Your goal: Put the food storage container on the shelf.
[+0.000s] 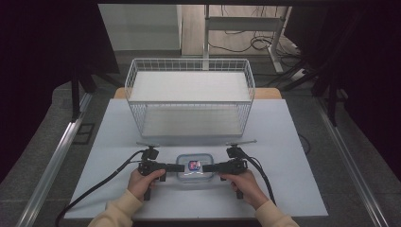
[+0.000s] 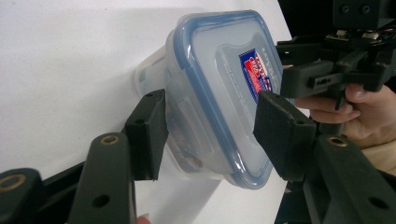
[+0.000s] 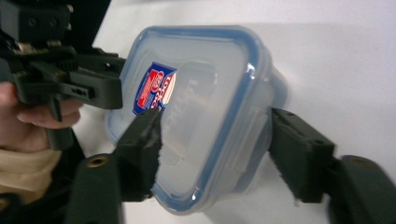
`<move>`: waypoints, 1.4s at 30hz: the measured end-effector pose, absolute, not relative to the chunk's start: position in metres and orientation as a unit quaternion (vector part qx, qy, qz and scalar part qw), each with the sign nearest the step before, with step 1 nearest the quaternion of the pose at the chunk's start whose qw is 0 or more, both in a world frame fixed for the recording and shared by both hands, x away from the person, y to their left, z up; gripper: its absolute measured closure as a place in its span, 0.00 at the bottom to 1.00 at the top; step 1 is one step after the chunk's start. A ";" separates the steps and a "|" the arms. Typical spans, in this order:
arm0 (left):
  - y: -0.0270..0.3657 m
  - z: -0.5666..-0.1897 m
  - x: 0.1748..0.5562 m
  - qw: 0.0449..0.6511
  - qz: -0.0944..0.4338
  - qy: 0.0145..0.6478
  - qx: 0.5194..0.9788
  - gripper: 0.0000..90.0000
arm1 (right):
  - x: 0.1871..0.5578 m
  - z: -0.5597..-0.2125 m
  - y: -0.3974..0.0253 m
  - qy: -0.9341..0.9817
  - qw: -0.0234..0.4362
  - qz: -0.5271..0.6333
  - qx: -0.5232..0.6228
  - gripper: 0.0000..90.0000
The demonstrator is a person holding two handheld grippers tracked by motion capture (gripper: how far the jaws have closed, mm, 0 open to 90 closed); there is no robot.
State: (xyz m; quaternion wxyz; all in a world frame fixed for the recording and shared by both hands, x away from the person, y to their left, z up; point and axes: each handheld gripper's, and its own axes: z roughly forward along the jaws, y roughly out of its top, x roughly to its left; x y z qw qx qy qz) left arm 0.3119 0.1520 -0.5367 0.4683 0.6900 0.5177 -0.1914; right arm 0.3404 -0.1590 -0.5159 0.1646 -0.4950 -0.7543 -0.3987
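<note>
A clear plastic food container [image 1: 193, 170] with a blue-rimmed lid and a red and blue label lies on the white table [image 1: 118, 142], near the front. My left gripper [image 1: 181, 167] reaches in from its left end and my right gripper [image 1: 205, 168] from its right end. In the left gripper view the container [image 2: 219, 84] sits between the jaws of the left gripper [image 2: 212, 126], one pad against its side wall and the other on the lid. The right gripper [image 3: 215, 144] holds the container [image 3: 201, 93] the same way, with one pad on the lid and one at the side latch.
A white wire basket [image 1: 142, 118] with a flat white shelf inside stands at the back of the table, behind the container. Cables trail from both grippers toward the front edge. Desk legs and floor cables lie beyond the table.
</note>
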 end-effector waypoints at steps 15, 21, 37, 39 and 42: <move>0.151 -0.529 0.300 0.476 -0.171 0.520 0.688 0.57 | 0.333 -0.514 -0.170 -0.734 0.179 -0.422 -0.502 0.53; 0.150 -0.528 0.296 0.478 -0.166 0.525 0.685 0.57 | 0.330 -0.513 -0.170 -0.730 0.178 -0.427 -0.503 0.54; 0.152 -0.520 0.293 0.486 -0.160 0.521 0.683 0.58 | 0.325 -0.505 -0.169 -0.738 0.160 -0.434 -0.491 0.55; 0.152 -0.519 0.292 0.491 -0.160 0.520 0.681 0.58 | 0.325 -0.502 -0.169 -0.741 0.155 -0.435 -0.487 0.55; 0.152 -0.516 0.292 0.495 -0.160 0.517 0.679 0.59 | 0.325 -0.499 -0.170 -0.744 0.150 -0.439 -0.482 0.55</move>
